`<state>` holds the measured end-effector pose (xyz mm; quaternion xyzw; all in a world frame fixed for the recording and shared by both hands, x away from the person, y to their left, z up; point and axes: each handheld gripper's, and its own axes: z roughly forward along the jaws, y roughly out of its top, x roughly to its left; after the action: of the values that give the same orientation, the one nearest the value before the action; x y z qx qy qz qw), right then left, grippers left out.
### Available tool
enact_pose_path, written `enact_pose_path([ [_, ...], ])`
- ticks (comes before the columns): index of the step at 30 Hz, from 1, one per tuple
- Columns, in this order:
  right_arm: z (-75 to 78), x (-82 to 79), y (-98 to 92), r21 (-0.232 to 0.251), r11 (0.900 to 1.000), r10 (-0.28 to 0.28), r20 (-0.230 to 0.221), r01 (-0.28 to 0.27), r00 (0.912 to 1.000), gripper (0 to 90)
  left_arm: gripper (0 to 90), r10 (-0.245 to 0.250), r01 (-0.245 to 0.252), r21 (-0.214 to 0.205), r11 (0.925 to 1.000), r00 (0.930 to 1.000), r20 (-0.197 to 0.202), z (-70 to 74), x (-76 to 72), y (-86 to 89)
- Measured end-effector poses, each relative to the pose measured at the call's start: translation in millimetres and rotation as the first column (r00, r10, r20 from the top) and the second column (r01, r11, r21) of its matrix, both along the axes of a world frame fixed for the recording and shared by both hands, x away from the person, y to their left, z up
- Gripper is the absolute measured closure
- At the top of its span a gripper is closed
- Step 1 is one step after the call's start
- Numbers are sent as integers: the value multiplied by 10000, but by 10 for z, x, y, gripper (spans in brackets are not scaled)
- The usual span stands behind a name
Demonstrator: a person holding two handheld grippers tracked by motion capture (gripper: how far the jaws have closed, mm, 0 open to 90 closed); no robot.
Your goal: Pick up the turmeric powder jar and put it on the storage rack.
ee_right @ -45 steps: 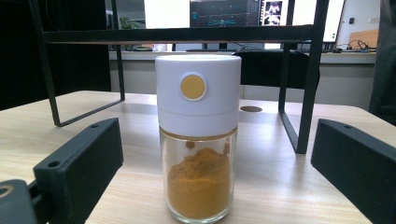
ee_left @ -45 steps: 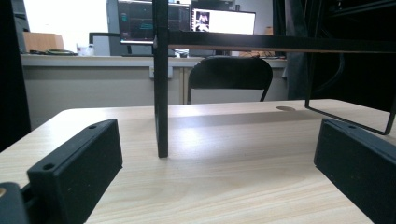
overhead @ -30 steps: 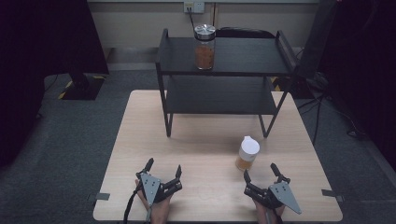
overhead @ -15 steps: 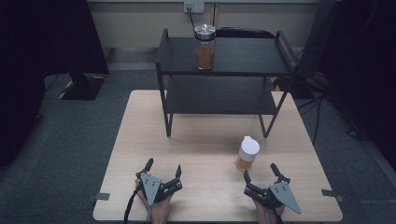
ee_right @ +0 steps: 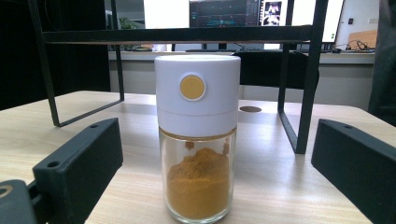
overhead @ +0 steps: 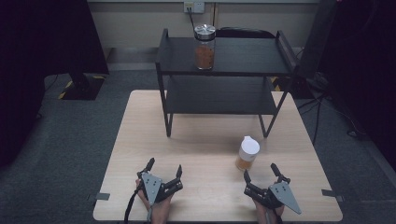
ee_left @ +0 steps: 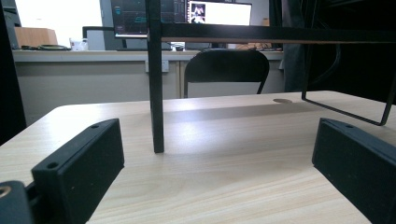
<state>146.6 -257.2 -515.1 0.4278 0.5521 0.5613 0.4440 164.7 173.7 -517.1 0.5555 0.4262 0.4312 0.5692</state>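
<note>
A spice jar (overhead: pixel 247 153) with a white cap and orange powder stands upright on the wooden table (overhead: pixel 205 149), just in front of my right gripper (overhead: pixel 261 175). That gripper rests open near the front edge; the right gripper view looks between its spread jaws at the spice jar (ee_right: pixel 197 135), a short way ahead and untouched. My left gripper (overhead: pixel 163 168) lies open at the front left with nothing between its jaws. A taller glass jar (overhead: pixel 204 46) with a metal lid and orange-brown contents stands on the top shelf of a black rack (overhead: pixel 224 70).
The black two-shelf rack (overhead: pixel 168 107) takes up the back half of the table; one of its legs (ee_left: pixel 156 93) stands straight ahead in the left gripper view. A black chair (ee_left: pixel 226 70) and a desk with monitors (ee_left: pixel 187 14) lie beyond the table.
</note>
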Motion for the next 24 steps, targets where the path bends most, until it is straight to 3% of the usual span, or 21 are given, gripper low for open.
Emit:
enact_pose_path([
  [15,1,4,-41,-15,9997,264,2,-264,9997,6,13,34,-34,-36,10000,10000,1,-1,-2,-1],
  [24,-2,7,-98,445,9989,142,136,-148,9998,5,13,17,-17,-21,10000,10000,7,-1,-1,0],
])
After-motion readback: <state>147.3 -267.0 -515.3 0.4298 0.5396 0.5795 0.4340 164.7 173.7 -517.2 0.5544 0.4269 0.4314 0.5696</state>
